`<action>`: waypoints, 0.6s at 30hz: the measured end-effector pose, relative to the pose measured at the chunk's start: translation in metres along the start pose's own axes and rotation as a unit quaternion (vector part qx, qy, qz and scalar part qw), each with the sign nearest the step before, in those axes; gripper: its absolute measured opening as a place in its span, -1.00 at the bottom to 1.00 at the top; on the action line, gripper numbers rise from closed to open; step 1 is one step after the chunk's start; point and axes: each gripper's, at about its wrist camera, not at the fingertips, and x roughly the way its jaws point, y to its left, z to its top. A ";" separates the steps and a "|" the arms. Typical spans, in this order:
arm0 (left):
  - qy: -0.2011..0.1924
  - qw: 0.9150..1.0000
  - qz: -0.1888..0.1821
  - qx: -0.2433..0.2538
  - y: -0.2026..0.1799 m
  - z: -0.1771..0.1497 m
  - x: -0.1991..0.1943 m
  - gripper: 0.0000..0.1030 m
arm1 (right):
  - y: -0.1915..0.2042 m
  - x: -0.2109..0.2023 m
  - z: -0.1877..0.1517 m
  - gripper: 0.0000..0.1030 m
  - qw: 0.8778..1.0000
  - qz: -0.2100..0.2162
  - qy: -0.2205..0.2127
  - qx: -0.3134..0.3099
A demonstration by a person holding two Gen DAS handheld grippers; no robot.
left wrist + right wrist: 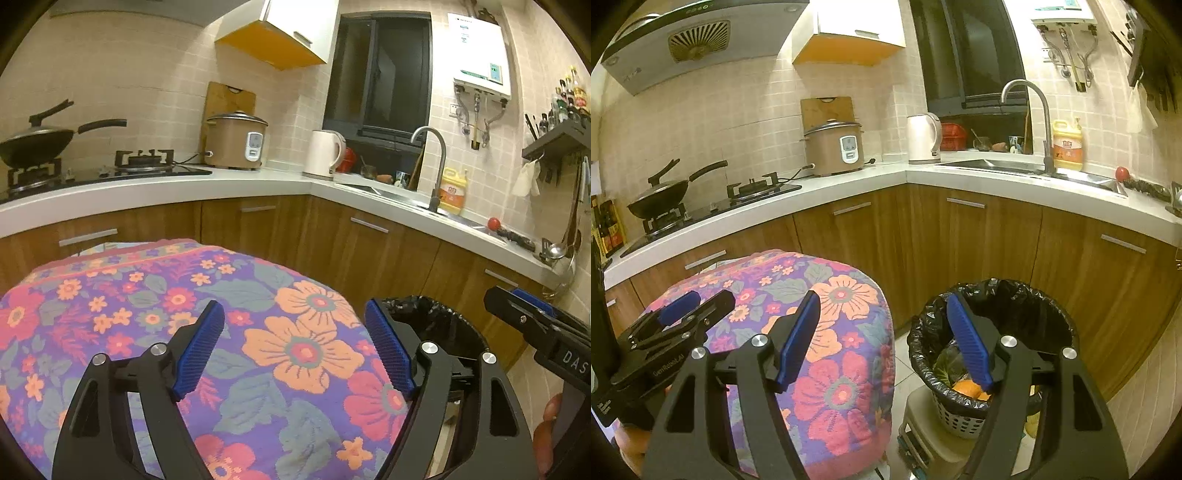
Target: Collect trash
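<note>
table: floral cloth [258,332], nothing on it
bin [993,332]: right of table (orange scraps inside)
L gripper [295,343]: jaws apart, empty
R gripper [882,339]: same

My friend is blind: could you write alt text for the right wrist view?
Open black tongs with blue pads hover between a floral-covered table and a black-lined trash basket holding scraps, in a kitchen.
</note>
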 end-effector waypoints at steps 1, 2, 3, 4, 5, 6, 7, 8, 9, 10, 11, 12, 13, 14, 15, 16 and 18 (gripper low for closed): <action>0.000 1.000 0.004 0.004 -0.002 -0.001 0.000 0.54 | 0.001 0.001 -0.001 0.32 1.000 -0.004 0.002 -0.003; 0.000 1.000 0.006 0.006 -0.002 -0.001 0.000 0.56 | 0.003 0.003 -0.003 0.33 1.000 -0.011 0.004 -0.007; -0.001 1.000 0.010 0.010 -0.004 -0.002 0.000 0.58 | 0.004 0.004 -0.004 0.33 1.000 -0.011 0.006 -0.009; -0.001 1.000 0.012 0.012 -0.005 -0.002 0.000 0.58 | 0.004 0.005 -0.005 0.33 1.000 -0.011 0.007 -0.011; -0.001 1.000 0.014 0.016 -0.006 -0.002 0.000 0.58 | 0.005 0.006 -0.005 0.33 1.000 -0.011 0.007 -0.011; -0.002 1.000 0.016 0.019 -0.007 -0.002 0.000 0.59 | 0.005 0.006 -0.005 0.33 1.000 -0.012 0.007 -0.012; -0.002 1.000 0.018 0.020 -0.007 -0.003 0.000 0.59 | 0.005 0.006 -0.005 0.33 1.000 -0.014 0.007 -0.013; -0.003 1.000 0.019 0.021 -0.007 -0.003 0.000 0.60 | 0.005 0.006 -0.005 0.33 1.000 -0.017 0.007 -0.014; -0.003 1.000 0.019 0.022 -0.008 -0.003 0.000 0.61 | 0.005 0.006 -0.004 0.33 1.000 -0.018 0.007 -0.015; -0.002 0.999 0.020 0.024 -0.009 -0.003 0.000 0.61 | 0.004 0.006 -0.004 0.33 1.000 -0.019 0.007 -0.015; -0.002 0.999 0.021 0.026 -0.010 -0.004 0.000 0.61 | 0.004 0.006 -0.004 0.33 1.000 -0.020 0.007 -0.014; -0.002 0.999 0.022 0.029 -0.011 -0.004 0.000 0.61 | 0.003 0.006 -0.004 0.33 1.000 -0.020 0.009 -0.013; -0.001 0.999 0.021 0.030 -0.012 -0.004 0.000 0.61 | 0.003 0.006 -0.003 0.33 1.000 -0.019 0.010 -0.013; -0.001 0.999 0.021 0.031 -0.012 -0.004 0.000 0.61 | 0.004 0.006 -0.003 0.33 1.000 -0.021 0.009 -0.015; 0.000 0.999 0.021 0.031 -0.013 -0.004 0.000 0.61 | 0.005 0.005 -0.003 0.33 0.999 -0.026 0.008 -0.019; 0.000 0.999 0.021 0.031 -0.013 -0.004 0.000 0.61 | 0.006 0.005 -0.003 0.33 0.999 -0.028 0.007 -0.021; 0.000 0.999 0.021 0.029 -0.012 -0.004 0.001 0.61 | 0.006 0.006 -0.002 0.33 0.999 -0.028 0.008 -0.022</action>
